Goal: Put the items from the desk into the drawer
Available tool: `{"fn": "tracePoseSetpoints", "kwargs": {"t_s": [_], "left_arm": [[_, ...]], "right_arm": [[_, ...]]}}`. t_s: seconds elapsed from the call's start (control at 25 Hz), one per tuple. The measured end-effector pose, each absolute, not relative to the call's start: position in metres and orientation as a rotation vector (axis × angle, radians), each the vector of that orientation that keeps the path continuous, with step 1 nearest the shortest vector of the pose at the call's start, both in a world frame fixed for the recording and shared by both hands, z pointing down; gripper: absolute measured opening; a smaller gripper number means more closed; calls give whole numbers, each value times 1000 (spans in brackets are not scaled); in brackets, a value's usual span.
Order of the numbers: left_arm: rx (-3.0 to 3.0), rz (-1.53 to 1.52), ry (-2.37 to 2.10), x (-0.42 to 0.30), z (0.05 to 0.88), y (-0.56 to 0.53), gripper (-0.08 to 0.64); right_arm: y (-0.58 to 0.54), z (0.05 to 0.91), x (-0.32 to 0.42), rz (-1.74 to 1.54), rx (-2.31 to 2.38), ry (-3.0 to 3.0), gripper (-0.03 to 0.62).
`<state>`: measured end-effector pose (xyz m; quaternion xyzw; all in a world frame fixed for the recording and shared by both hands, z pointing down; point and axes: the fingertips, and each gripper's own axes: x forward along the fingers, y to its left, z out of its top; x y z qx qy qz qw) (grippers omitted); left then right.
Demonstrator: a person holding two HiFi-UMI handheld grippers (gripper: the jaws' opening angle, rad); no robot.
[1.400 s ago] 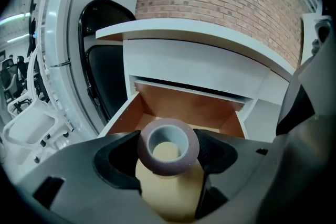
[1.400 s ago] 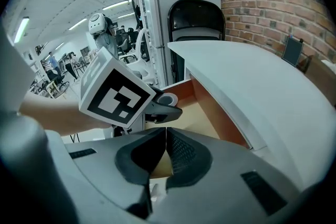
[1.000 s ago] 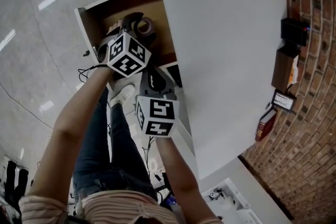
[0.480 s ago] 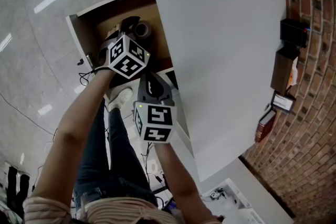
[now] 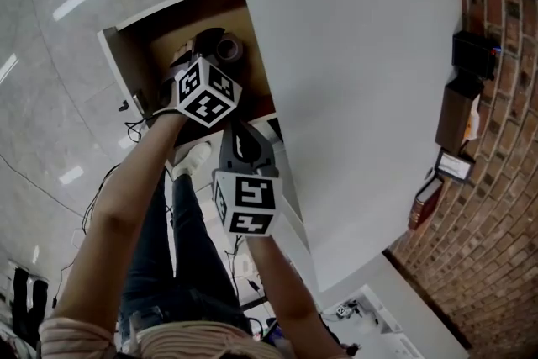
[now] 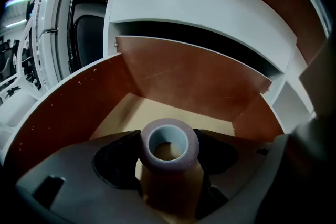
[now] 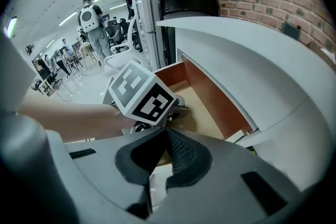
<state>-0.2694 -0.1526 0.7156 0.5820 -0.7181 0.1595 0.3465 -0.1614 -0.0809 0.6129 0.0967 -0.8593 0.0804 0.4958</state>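
Left gripper [image 6: 169, 162] has its jaws clamped on the roll of tape [image 6: 169, 144], hanging just above the floor of the open drawer [image 6: 173, 78]. I'd lower it flat onto the bottom before letting go, so it can't roll. Right gripper [image 7: 165, 157] has its jaws pinched together with nothing in them, just off the bench [image 5: 353, 55] edge.

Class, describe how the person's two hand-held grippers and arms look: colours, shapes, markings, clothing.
The left hand-held gripper and right hand-held gripper are moulded dark grey with black inner recesses; the right's pad is ribbed. Each carries a white cube with black square markers. The person wears a striped top and blue jeans.
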Motion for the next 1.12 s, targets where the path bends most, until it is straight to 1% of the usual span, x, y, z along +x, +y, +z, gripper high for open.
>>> {"fn": "tracePoseSetpoints", "kwargs": {"t_s": [1.12], "left_arm": [[1534,497,-1828,-261,739,-155,316]], "right_arm": [[-87,625,-159,192,248,-2057,17]]}}
